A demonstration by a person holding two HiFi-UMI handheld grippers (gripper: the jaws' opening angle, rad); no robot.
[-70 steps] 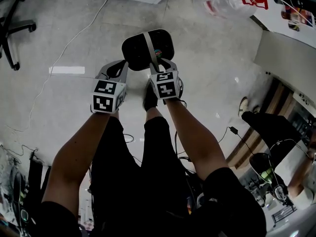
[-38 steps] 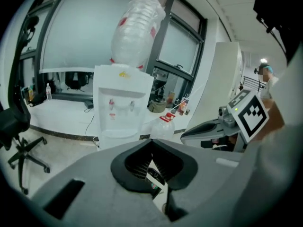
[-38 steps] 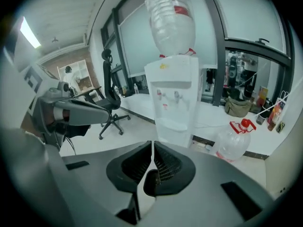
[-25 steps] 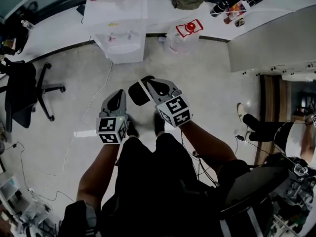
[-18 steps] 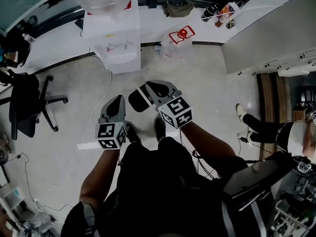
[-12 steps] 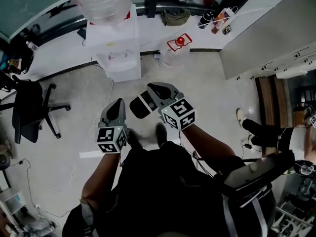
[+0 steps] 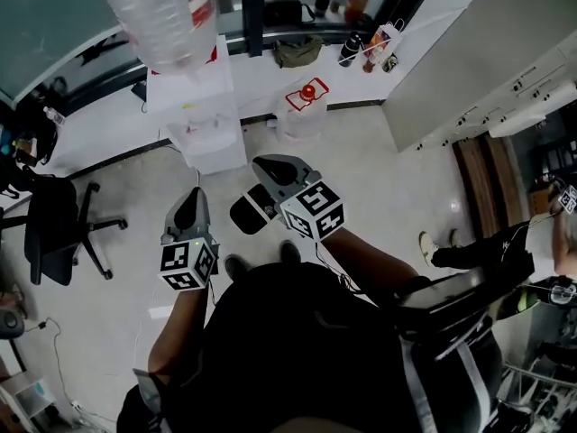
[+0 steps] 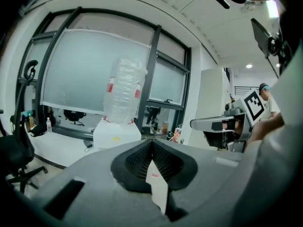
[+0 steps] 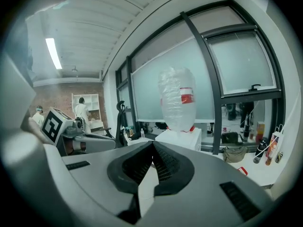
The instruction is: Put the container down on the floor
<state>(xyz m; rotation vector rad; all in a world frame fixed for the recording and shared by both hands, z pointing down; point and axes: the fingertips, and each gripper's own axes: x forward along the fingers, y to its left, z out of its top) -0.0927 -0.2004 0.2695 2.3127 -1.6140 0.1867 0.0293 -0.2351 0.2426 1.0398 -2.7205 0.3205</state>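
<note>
The container [image 7: 245, 215] is a black rounded case lying on the pale floor just ahead of my shoes, partly hidden behind my right gripper [image 7: 263, 164]. That gripper is held above it and apart from it, with its jaws shut and nothing between them in the right gripper view [image 9: 152, 144]. My left gripper [image 7: 191, 197] hovers to the left of the container. Its pads [image 8: 142, 157] meet at the tip and hold nothing.
A white water dispenser [image 7: 200, 138] with a big clear bottle [image 7: 162, 16] stands ahead. A clear jug with a red cap [image 7: 302, 115] sits beside it. A black office chair [image 7: 54, 228] is at the left, grey cabinets [image 7: 469, 52] at the right, and another person's leg [image 7: 460, 251] lower right.
The view has risen and tilted up, so more of the room shows. Both grippers have lifted away from the container, which stays on the floor and looks smaller.
</note>
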